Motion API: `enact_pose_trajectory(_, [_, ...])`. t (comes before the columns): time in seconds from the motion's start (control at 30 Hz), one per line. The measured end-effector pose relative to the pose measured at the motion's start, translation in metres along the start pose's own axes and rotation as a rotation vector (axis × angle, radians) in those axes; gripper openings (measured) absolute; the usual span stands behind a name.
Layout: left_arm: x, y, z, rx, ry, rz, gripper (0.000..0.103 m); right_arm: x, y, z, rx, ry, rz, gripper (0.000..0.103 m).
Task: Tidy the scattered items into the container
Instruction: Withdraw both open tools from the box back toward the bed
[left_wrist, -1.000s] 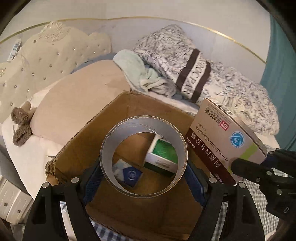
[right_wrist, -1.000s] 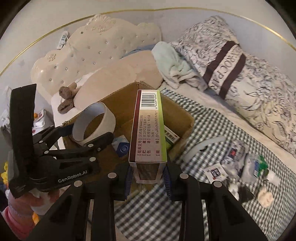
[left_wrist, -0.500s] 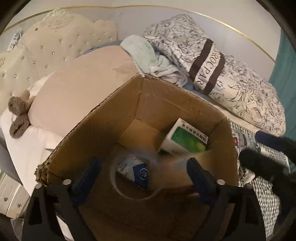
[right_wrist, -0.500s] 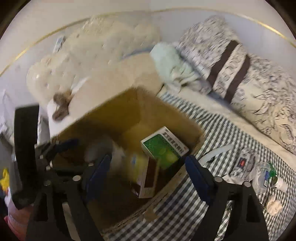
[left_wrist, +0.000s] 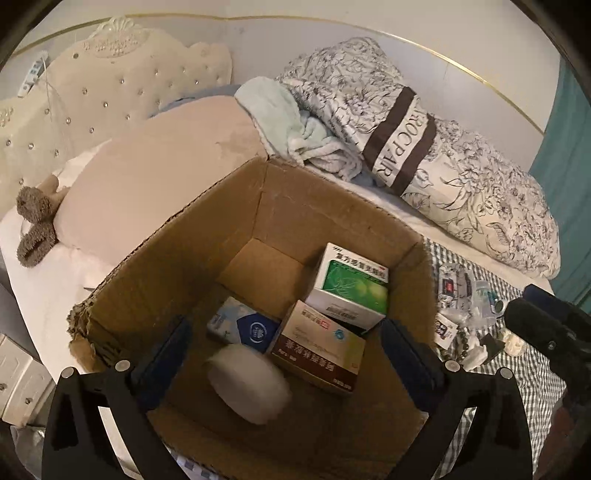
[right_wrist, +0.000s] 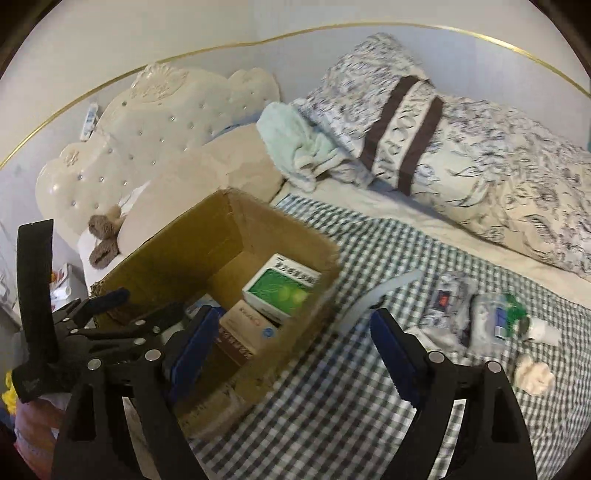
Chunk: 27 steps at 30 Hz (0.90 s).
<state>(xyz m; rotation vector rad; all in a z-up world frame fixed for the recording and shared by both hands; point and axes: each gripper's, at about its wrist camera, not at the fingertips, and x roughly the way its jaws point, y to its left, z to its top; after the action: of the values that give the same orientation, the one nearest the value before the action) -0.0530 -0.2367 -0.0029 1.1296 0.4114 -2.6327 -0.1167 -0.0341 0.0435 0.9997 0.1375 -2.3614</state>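
Observation:
An open cardboard box (left_wrist: 177, 236) (right_wrist: 177, 240) stands on the bed. Inside lie a green and white medicine box (left_wrist: 351, 288) (right_wrist: 282, 288), a brown and white medicine box (left_wrist: 317, 343) (right_wrist: 243, 328), a small blue packet (left_wrist: 243, 326) and a blurred white tape roll (left_wrist: 249, 384). My left gripper (left_wrist: 288, 354) hangs open above the box with nothing between its fingers. My right gripper (right_wrist: 291, 347) stands open over the box's right edge and the checked sheet, empty. Scattered small items (right_wrist: 491, 314) lie on the sheet to the right, and a white strip (right_wrist: 384, 291) near the box.
A patterned pillow (right_wrist: 461, 147), a pale green towel (right_wrist: 299, 144) and a beige cushion (left_wrist: 155, 177) lie behind the box. A padded headboard (left_wrist: 92, 92) and a brown soft toy (left_wrist: 33, 225) are at the left. The right gripper's body (left_wrist: 550, 332) shows at the right edge.
My left gripper let go of the tape roll, which dropped into the box. My right gripper released the brown and white medicine box into the box and shifted right.

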Motion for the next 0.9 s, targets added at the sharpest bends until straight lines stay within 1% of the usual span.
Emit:
enact_pose_trajectory(0.07, [-0.009, -0.008, -0.001, 0.014, -0.016, -0.009, 0.103, -0.016, -0.012, -0.004, 0.002, -0.036, -0.037, 0.085])
enact_pose_trajectory(0.2, [-0.024, -0.030, -0.006, 0.059, -0.043, -0.028, 0.103, -0.050, -0.048, -0.017, 0.028, -0.103, -0.150, 0.085])
enact_pose_trajectory(0.37, [-0.032, -0.069, -0.020, 0.126, -0.049, -0.065, 0.103, -0.086, -0.104, -0.043, 0.125, -0.115, -0.253, 0.085])
enact_pose_trajectory(0.5, [-0.032, -0.105, -0.036, 0.183, -0.035, -0.102, 0.103, -0.104, -0.136, -0.073, 0.187, -0.096, -0.293, 0.085])
enact_pose_trajectory(0.63, [-0.025, -0.141, -0.054, 0.237, -0.019, -0.135, 0.103, -0.110, -0.161, -0.100, 0.219, -0.072, -0.333, 0.085])
enact_pose_trajectory(0.73, [-0.014, -0.165, -0.066, 0.273, 0.004, -0.150, 0.103, -0.108, -0.178, -0.117, 0.242, -0.048, -0.339, 0.085])
enact_pose_trajectory(0.9, [0.015, -0.191, -0.075, 0.314, 0.047, -0.148, 0.103, -0.091, -0.195, -0.129, 0.276, -0.017, -0.321, 0.085])
